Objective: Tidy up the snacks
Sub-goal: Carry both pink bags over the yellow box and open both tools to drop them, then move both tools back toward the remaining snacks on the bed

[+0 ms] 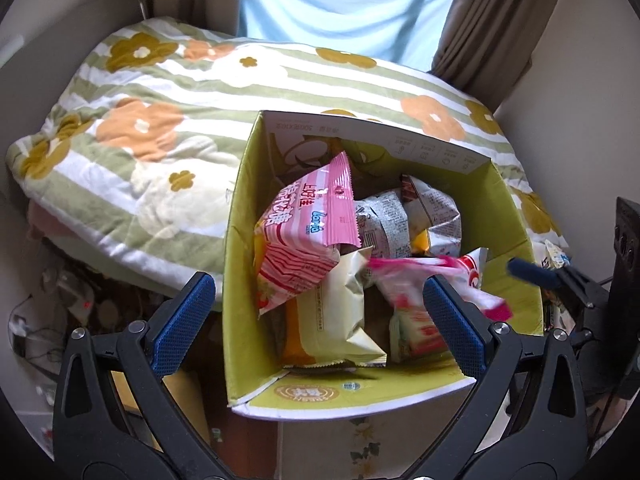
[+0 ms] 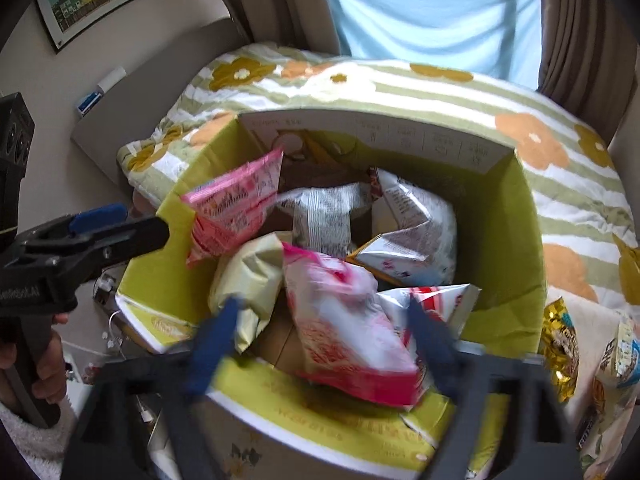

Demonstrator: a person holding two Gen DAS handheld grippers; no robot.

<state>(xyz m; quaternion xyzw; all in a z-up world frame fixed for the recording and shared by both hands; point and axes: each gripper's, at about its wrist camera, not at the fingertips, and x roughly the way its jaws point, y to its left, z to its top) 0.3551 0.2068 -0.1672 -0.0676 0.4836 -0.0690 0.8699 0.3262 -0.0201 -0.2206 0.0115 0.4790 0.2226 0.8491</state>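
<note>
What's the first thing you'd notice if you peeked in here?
A green cardboard box stuffed with snack bags sits in the middle, with a tall pink bag poking up at its left side. Behind it lies a flowery striped blanket. Both grippers hang open above the box.

Both wrist views look steeply down from close above, sharing the open snack box (image 1: 516,216) (image 2: 516,240)

My right gripper (image 2: 320,344) and the pink-and-white snack bag (image 2: 348,320) before it smear with motion blur, and small print on the box (image 2: 500,240) stays unreadable.
</note>
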